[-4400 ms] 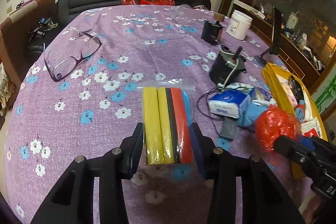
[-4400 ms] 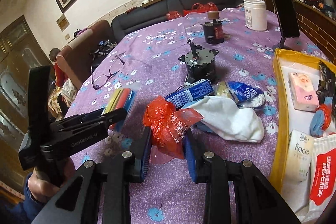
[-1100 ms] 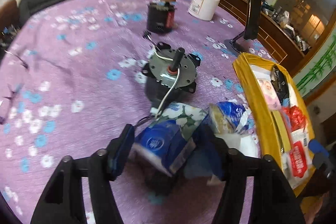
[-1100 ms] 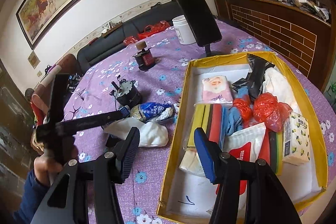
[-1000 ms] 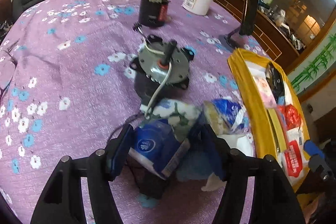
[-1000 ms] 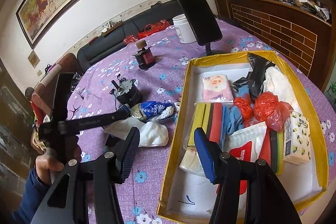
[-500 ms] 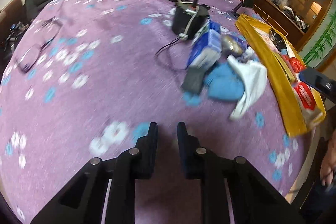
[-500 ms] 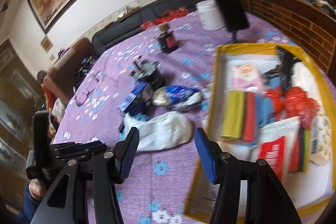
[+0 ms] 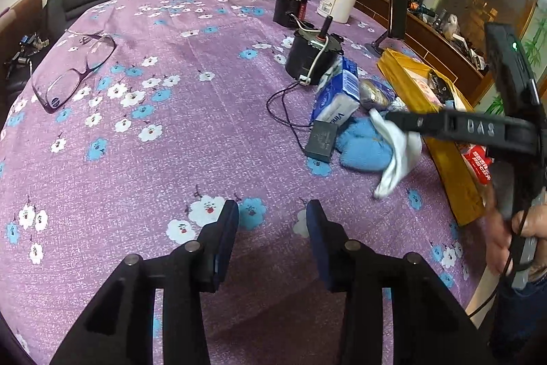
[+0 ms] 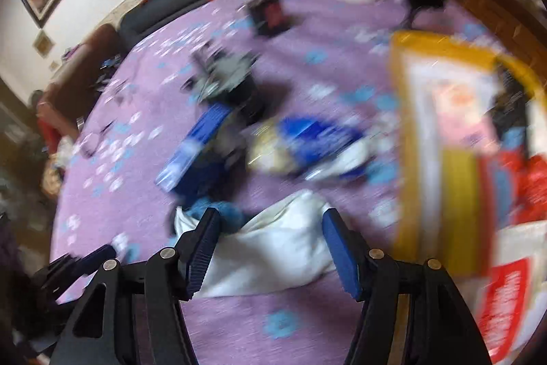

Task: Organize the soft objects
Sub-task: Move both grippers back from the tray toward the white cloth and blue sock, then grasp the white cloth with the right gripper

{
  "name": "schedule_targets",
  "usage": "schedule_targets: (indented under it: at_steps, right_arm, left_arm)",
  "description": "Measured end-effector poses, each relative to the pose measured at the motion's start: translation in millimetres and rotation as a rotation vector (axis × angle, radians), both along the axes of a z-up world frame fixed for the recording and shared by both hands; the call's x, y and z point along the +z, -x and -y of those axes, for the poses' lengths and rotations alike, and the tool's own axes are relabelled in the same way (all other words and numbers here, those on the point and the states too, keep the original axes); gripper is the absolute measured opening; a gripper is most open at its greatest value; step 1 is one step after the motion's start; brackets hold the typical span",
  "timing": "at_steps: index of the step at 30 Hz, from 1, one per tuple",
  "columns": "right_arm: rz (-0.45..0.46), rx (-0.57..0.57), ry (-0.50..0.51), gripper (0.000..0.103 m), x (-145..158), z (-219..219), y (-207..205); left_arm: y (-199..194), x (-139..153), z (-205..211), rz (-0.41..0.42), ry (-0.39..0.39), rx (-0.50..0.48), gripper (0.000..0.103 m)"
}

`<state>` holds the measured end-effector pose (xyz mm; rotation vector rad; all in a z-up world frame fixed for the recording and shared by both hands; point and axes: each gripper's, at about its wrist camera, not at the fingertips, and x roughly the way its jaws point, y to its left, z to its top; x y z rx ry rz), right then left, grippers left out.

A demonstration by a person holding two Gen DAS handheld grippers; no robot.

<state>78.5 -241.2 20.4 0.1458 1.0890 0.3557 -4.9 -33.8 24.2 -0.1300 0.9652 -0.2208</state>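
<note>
The white sock lies limp on the purple-clothed bench, draped over a blue cloth just beside the yellow box that already holds other soft things. The right tool hangs over it with jaws spread wide and nothing in them, one finger on either side of the sock's bulk. To do this well, I judge it should pinch the thick middle of the sock alone, not the blue cloth under it, then lift clear of the box wall before letting go. The left tool is part open and empty, well apart. A tissue pack and motor sit near.
</note>
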Motion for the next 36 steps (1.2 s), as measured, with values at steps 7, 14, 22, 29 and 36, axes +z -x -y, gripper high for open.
schedule_targets:
  at_steps: [7,14,22,29,36]
  right_arm:
    - [0.017,0.258,-0.230,0.076,24.9,-29.6,51.5]
    - [0.083,0.083,-0.065,0.076,26.8,-2.9,23.0]
    - [-0.061,0.238,-0.149,0.076,0.9,-32.1,36.8]
    - [0.180,0.293,-0.041,0.077,42.6,-20.1,71.2]
    - [0.176,0.355,0.202,0.077,24.8,-21.4,60.4]
  left_arm:
    - [1.3,4.2,-24.9,0.003,0.049,0.044,0.041]
    - [0.6,0.3,-19.6,0.010,0.043,0.031,0.044]
    - [-2.5,-6.8,-25.1,-0.001,0.059,0.047,0.044]
    - [-5.2,-11.4,-37.3,-0.011,0.118,0.067,0.045]
    - [-2.7,-10.3,-29.3,0.000,0.103,0.037,0.049]
